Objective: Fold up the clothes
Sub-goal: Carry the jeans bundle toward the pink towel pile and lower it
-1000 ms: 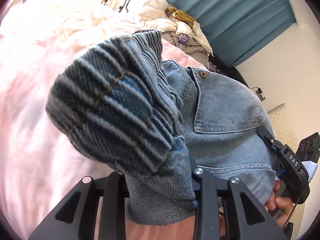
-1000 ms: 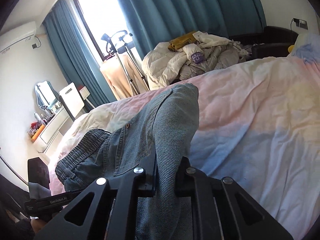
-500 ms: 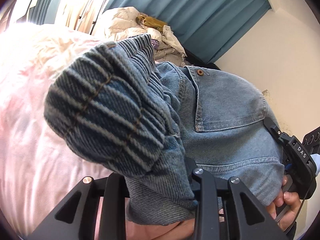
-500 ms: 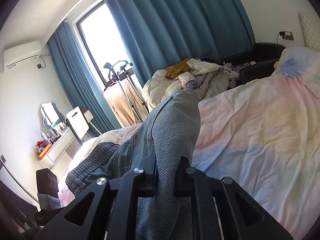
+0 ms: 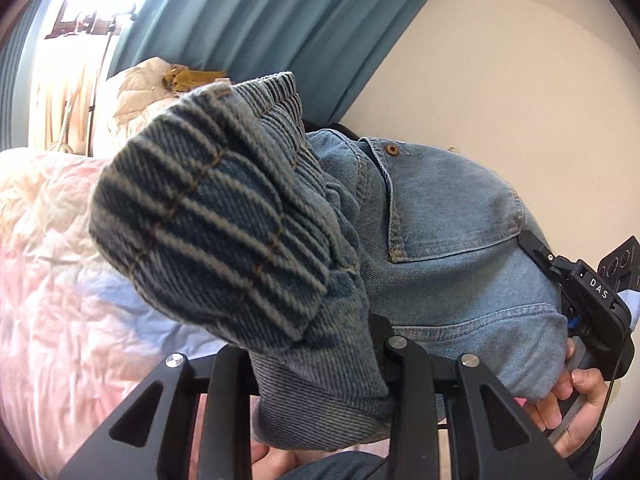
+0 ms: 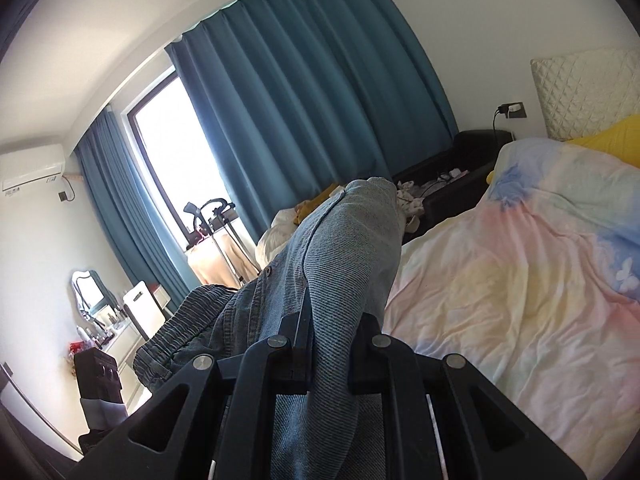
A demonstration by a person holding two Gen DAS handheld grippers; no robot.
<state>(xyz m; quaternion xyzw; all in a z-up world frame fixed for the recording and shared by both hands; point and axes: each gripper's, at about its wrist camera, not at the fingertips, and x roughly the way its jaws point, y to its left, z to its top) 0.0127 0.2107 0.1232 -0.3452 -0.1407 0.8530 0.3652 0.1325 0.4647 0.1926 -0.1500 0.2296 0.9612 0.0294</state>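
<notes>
Denim shorts (image 5: 440, 240) held up above bed (image 6: 520, 300) — left gripper (image 5: 320, 364) fingers clamped on elastic waistband, right gripper (image 6: 330, 344) fingers pinching opposite edge; likely stretched between both so fabric hangs flat for folding.

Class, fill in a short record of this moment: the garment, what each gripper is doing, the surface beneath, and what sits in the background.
garment: denim shorts with a ribbed elastic waistband, held up off the bed
left gripper: jaws shut on the waistband end
right gripper: jaws shut on a fold of denim
surface: bed with pastel quilt
background: teal curtains, pile of clothes, yellow pillow
</notes>
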